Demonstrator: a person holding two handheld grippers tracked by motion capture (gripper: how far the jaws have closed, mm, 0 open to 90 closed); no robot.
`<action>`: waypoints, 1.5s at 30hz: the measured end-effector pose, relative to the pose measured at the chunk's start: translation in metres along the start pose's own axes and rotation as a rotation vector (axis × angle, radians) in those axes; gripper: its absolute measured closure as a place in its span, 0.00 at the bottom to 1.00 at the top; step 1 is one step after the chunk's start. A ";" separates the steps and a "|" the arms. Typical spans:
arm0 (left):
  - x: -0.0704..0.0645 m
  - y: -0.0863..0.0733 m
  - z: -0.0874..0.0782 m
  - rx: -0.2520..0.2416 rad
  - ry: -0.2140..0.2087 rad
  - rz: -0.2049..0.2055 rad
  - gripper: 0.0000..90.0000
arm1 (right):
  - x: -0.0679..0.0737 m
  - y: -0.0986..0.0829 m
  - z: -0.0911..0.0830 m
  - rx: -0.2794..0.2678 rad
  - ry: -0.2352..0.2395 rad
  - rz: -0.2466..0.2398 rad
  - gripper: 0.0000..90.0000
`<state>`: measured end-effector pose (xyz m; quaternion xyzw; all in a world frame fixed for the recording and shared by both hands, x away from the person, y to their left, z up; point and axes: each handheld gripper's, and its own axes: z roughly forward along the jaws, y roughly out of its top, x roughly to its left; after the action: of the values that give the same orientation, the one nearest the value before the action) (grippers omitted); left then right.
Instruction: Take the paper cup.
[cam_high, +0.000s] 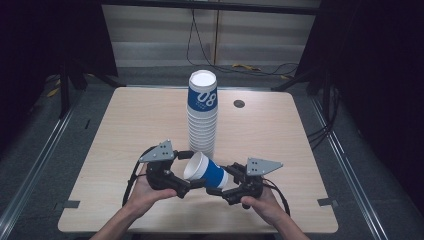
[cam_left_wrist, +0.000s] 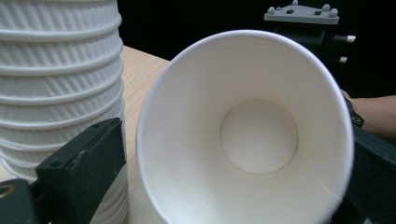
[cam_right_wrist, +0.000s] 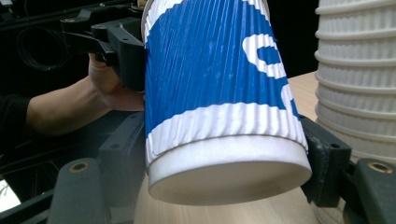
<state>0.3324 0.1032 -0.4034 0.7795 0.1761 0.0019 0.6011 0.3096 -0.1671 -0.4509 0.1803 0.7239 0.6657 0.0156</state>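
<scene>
A blue and white ribbed paper cup (cam_high: 209, 173) lies on its side in the air between my two grippers, above the table's near middle. My right gripper (cam_high: 223, 181) is shut on its base end, with both jaws pressed against the cup (cam_right_wrist: 215, 93). My left gripper (cam_high: 190, 172) is open, its jaws flanking the rim, and I look straight into the white mouth of the cup (cam_left_wrist: 257, 135). A thin gap shows beside the left jaw. Just behind stands a tall stack of the same cups (cam_high: 202, 120), upside down.
The light wooden table (cam_high: 125, 130) has a round dark grommet (cam_high: 239, 103) at the back right. The stack (cam_left_wrist: 56, 70) stands close beside my left jaw and is close to my right gripper too (cam_right_wrist: 359, 70). Cables lie on the floor behind the table.
</scene>
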 end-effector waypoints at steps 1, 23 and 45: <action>-0.001 0.000 0.001 0.002 -0.005 -0.002 0.02 | 0.000 0.000 0.000 -0.002 0.005 0.001 0.31; -0.001 0.000 0.005 -0.006 -0.077 -0.034 0.14 | 0.001 0.002 -0.001 0.011 0.013 -0.022 0.31; -0.005 0.005 -0.009 -0.037 -0.043 0.027 0.19 | -0.006 -0.003 0.003 0.154 -0.052 0.023 0.16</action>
<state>0.3267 0.1087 -0.3956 0.7704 0.1526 -0.0038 0.6190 0.3156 -0.1660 -0.4558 0.2068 0.7702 0.6032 0.0129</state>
